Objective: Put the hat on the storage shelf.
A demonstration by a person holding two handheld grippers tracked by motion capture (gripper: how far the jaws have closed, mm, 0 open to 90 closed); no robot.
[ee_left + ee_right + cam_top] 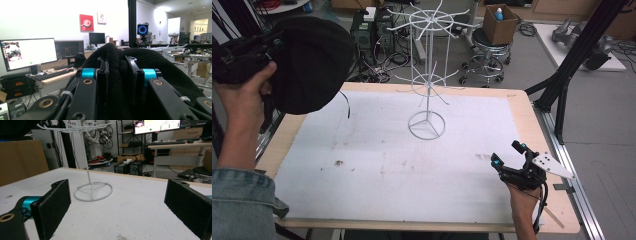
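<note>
A black knit hat (312, 62) hangs high over the table's far left corner, and my left gripper (242, 57) is shut on it. In the left gripper view the black fabric (117, 75) is pinched between the two jaws. A white wire display stand (428, 75) rises from its ring base (93, 191) at the middle back of the table. My right gripper (508, 154) rests low at the table's front right, open, with nothing between its black pads (53, 206).
A white mat (377, 165) covers the wooden table. A stool with a cardboard box (499, 22) stands behind the table, and a black frame leg (562, 95) stands at the right edge. Monitors and desks lie farther off.
</note>
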